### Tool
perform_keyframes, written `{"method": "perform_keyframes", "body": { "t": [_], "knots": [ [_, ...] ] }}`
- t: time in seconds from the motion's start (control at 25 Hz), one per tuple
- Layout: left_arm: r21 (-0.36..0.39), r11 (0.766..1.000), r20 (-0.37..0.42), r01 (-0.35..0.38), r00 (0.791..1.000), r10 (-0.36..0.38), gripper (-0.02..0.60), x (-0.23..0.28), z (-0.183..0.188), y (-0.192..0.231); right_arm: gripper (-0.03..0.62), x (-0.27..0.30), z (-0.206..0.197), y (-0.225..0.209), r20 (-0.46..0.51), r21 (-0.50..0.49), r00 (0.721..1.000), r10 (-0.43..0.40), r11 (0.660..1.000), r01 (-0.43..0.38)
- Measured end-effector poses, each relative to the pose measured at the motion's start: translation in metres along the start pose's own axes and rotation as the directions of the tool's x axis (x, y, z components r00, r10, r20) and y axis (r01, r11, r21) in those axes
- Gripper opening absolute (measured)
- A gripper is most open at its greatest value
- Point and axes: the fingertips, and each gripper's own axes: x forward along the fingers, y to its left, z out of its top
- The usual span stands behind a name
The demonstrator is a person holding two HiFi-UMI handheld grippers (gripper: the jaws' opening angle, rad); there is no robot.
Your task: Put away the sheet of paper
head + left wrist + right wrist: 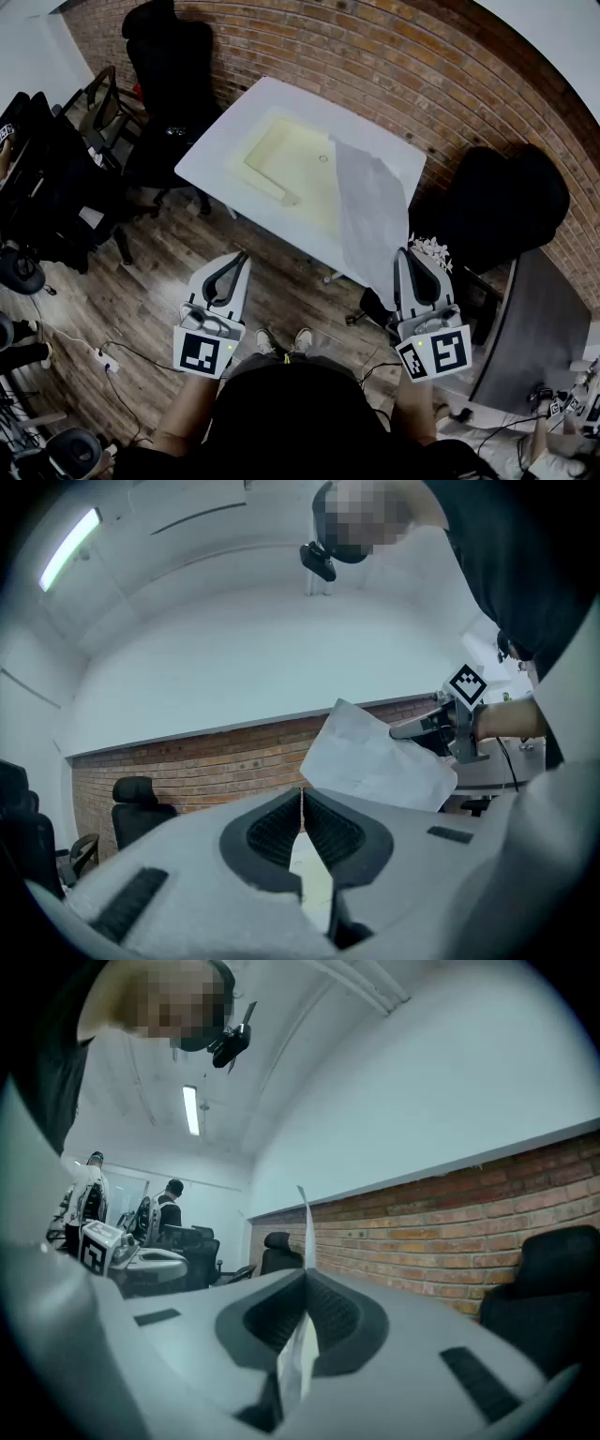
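R gripper (410,251): jaws fully closed on the sheet of paper (375,211), clamped at its near edge. In the R gripper view the sheet (305,1232) stands edge-on between the pads and rises above the jaw tips.

L gripper (241,256): jaws together, tips touching, nothing between them (confirmed in L gripper view (301,799)). It is held level beside the R unit, well apart from the sheet.

Sheet pos.: lifted, not flat. From the R jaws it extends fwd over the right side of the white table (244,122), covering part of a pale yellow flat item (291,159) lying on the tabletop. The L gripper view shows the sheet (375,761) hanging free in the air from the R gripper (441,726).

Surroundings: brick wall (375,56), black office chairs at L (173,66) and R (511,202), wood floor (159,300).
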Motion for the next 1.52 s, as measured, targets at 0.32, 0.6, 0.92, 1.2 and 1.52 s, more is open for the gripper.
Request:
{"method": "perform_keyframes", "body": {
  "t": [0.32,0.6,0.92,1.2,1.52],
  "knots": [
    [0.005,1.0,-0.022,-0.014,1.0,0.014,0.031,0.004,-0.003,0.002,0.015,0.006,-0.007,-0.004,-0.015,0.01,1.0,0.018,1.0,-0.018],
    [0.027,0.998,-0.03,-0.058,0.998,0.059,0.031,0.002,-0.004,-0.009,0.015,0.006,-0.016,-0.015,0.009,0.057,0.997,0.083,0.995,-0.083],
    [0.012,0.995,-0.051,-0.098,0.994,0.099,0.031,0.001,-0.013,-0.015,0.015,0.014,-0.024,-0.016,0.01,0.072,0.991,0.13,0.989,-0.13],
    [-0.019,0.997,-0.053,-0.074,0.996,0.073,0.031,0.028,-0.033,0.005,0.015,0.046,-0.041,-0.021,-0.027,0.076,0.993,0.117,0.99,-0.115],
    [-0.048,0.999,-0.064,-0.004,0.998,0.001,0.031,0.09,-0.051,0.067,0.015,0.122,-0.037,-0.029,-0.061,0.059,0.995,0.076,0.996,-0.072]
  ]
}}
